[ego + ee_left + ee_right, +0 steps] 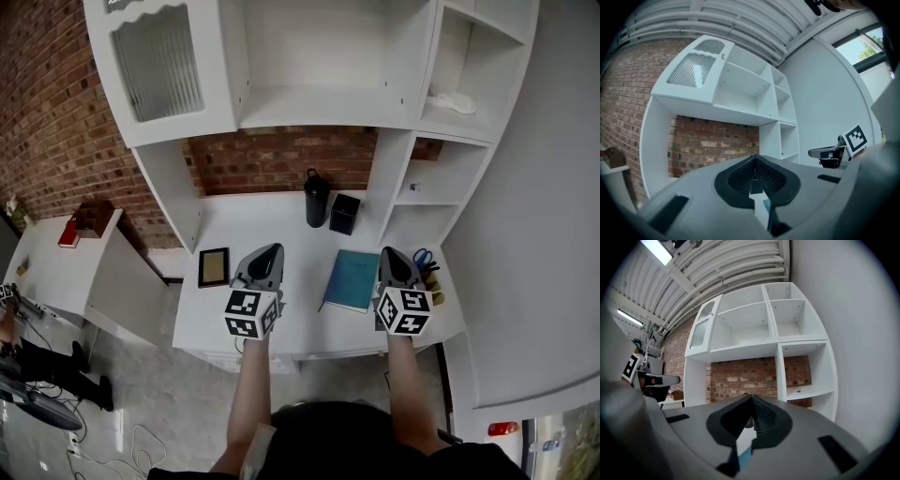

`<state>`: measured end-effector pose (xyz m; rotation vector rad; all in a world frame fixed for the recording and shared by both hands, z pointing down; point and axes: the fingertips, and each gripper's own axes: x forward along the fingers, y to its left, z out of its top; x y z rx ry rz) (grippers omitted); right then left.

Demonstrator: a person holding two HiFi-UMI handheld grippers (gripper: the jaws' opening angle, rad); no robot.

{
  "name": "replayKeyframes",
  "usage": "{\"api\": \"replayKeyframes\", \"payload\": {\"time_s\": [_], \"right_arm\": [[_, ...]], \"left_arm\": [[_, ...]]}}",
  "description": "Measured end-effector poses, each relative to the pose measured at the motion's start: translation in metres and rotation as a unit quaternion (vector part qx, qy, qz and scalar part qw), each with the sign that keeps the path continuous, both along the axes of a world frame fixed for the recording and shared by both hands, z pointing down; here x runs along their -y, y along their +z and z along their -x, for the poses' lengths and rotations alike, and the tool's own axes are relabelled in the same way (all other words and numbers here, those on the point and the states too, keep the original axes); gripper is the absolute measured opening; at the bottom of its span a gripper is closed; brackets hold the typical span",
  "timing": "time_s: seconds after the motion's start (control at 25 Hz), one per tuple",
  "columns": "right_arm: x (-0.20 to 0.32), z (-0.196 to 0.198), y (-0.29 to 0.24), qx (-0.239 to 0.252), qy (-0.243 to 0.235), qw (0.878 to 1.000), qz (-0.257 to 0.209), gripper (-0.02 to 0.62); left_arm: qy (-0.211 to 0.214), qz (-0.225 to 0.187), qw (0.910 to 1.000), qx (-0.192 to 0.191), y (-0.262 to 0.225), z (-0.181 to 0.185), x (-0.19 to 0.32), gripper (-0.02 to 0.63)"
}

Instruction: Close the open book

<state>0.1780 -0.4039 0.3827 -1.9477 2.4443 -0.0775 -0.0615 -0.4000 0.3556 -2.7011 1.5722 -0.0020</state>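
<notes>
A teal book [352, 279] lies flat on the white desk [300, 323] with its cover showing, closed as far as I can see. My left gripper [274, 249] hovers level over the desk to the book's left, apart from it, jaws together. My right gripper [392, 251] is held level just right of the book, jaws together and empty. In the left gripper view the left gripper [755, 158] has its jaws meeting at the tip, aimed at the brick wall. In the right gripper view the right gripper [751, 397] is shut too.
A black bottle [317, 197] and a black box [344, 214] stand at the desk's back. A dark framed panel [214, 267] lies at the left. Blue-handled scissors [422, 256] sit at the right. White shelves [319, 103] rise above. A low side table [56, 267] stands at the far left.
</notes>
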Motion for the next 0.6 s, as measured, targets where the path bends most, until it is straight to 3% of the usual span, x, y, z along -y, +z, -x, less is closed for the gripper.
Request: {"api": "replayKeyframes", "payload": {"time_s": [0.6], "right_arm": [[-0.0008, -0.0001, 0.01, -0.009, -0.001, 1.0, 0.016, -0.002]], "left_arm": [[-0.001, 0.012, 0.9999, -0.004, 0.0112, 0.0004, 0.0014, 0.009]]}}
